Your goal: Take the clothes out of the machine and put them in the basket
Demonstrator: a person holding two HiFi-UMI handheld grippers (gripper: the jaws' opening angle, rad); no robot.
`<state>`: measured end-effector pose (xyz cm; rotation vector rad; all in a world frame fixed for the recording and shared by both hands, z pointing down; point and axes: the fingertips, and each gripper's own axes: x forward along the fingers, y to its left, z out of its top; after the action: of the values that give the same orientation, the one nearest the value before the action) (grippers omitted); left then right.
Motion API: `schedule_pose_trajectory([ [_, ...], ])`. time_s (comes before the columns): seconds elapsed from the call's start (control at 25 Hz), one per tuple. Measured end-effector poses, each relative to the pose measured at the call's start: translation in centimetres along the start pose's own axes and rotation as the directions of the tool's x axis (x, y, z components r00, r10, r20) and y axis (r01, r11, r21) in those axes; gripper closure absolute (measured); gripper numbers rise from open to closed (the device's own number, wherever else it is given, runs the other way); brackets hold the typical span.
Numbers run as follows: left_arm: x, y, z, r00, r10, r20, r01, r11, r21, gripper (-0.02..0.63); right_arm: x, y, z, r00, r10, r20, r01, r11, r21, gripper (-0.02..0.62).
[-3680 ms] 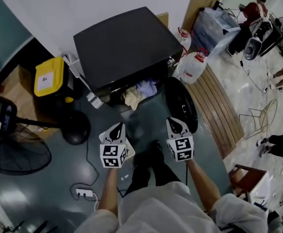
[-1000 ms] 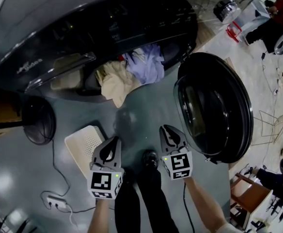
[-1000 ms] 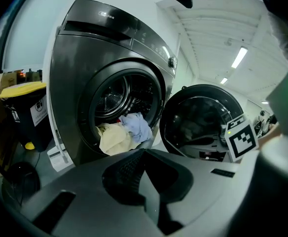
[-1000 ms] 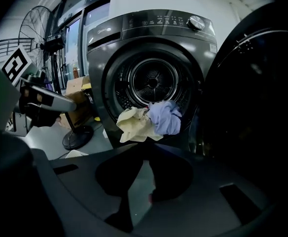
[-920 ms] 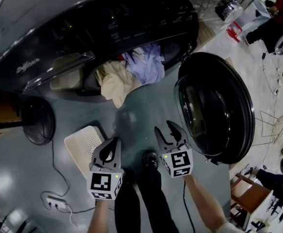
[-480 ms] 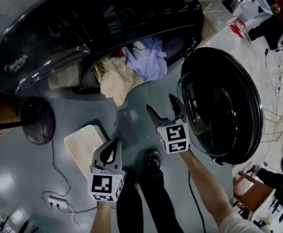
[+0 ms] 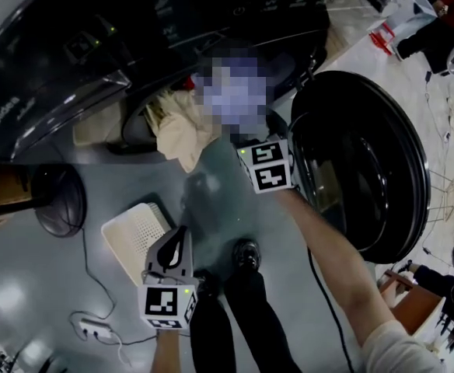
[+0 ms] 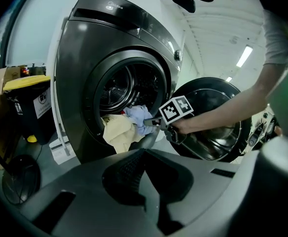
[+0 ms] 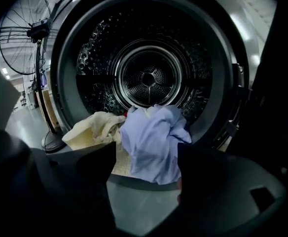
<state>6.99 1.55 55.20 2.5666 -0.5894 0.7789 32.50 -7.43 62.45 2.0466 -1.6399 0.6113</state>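
The dark washing machine [image 7: 71, 45] stands with its round door [image 7: 363, 169] swung open to the right. A cream cloth [image 7: 176, 134] and a light blue cloth [image 9: 154, 142] spill from the drum's mouth. My right gripper [image 7: 246, 140] is at that mouth. Its jaws have just opened wide, and the blue cloth [image 8: 136, 116] lies just ahead of them, not pressed. My left gripper [image 7: 175, 249] hangs low near the person's shoe, shut and empty. A white perforated basket [image 7: 132, 238] lies on the floor to its left.
A floor fan's dark base [image 7: 52, 200] stands left of the machine, and a power strip [image 7: 95, 331] with its cable lies near the basket. A yellow-lidded bin [image 8: 28, 100] sits beside the machine. The drum [image 9: 149, 78] behind the clothes is bare metal.
The right gripper's jaws went from shut to wide open, and it moved from near the feet up to the drum's mouth. The left gripper has stayed about where it was.
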Motion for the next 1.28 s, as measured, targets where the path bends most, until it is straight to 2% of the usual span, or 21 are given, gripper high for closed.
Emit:
schedule_pose_trajectory([
  [0.16, 0.0, -0.1, -0.7, 1.0, -0.003, 0.01, 0.003, 1.0, -0.003, 0.588, 1.9, -0.8, 0.8, 0.999, -0.002, -0.036, 0.001, 1.0, -0.019, 0.212],
  [0.36, -0.4, 0.0, -1.1, 1.0, -0.002, -0.006, 0.002, 1.0, -0.015, 0.588, 4.4, -1.7, 2.2, 0.998, -0.013, -0.065, 0.015, 0.999, 0.037, 0.213],
  [0.48, -0.7, 0.5, -1.3, 1.0, 0.012, -0.008, -0.012, 1.0, -0.011, 0.588, 6.0, -2.3, 1.3, 0.99, -0.018, -0.141, 0.027, 0.998, 0.062, 0.213],
  [0.64, -0.6, 0.1, -0.7, 1.0, 0.004, -0.001, -0.004, 1.0, -0.011, 0.588, 6.9, -2.4, -1.8, 0.961, 0.003, -0.278, 0.028, 0.994, 0.109, 0.215],
  [0.72, -0.7, -0.2, -0.4, 1.0, 0.0, -0.006, 0.0, 1.0, -0.019, 0.588, 7.0, -2.0, -2.3, 0.955, 0.017, -0.295, 0.019, 0.993, 0.119, 0.26],
  [0.88, -0.7, 0.2, -0.2, 1.0, 0.008, -0.004, -0.008, 1.0, -0.019, 0.588, 6.5, -1.8, -2.9, 0.943, 0.024, -0.332, 0.002, 0.997, 0.077, 0.363],
  [0.96, -0.8, 0.4, -0.5, 1.0, 0.011, 0.002, -0.011, 1.0, -0.012, 0.588, 6.0, -1.9, -2.9, 0.941, 0.023, -0.337, -0.007, 0.999, 0.05, 0.4],
  [1.08, -0.9, 0.4, -0.8, 1.0, 0.007, 0.003, -0.007, 1.0, 0.005, 0.588, 5.1, -1.9, -2.4, 0.954, 0.014, -0.298, -0.008, 1.0, 0.021, 0.429],
  [1.28, -1.0, -0.4, 0.1, 1.0, -0.007, -0.004, 0.007, 1.0, -0.007, 0.588, 2.4, -1.6, -0.7, 0.982, 0.002, -0.187, 0.009, 0.998, 0.061, 0.446],
])
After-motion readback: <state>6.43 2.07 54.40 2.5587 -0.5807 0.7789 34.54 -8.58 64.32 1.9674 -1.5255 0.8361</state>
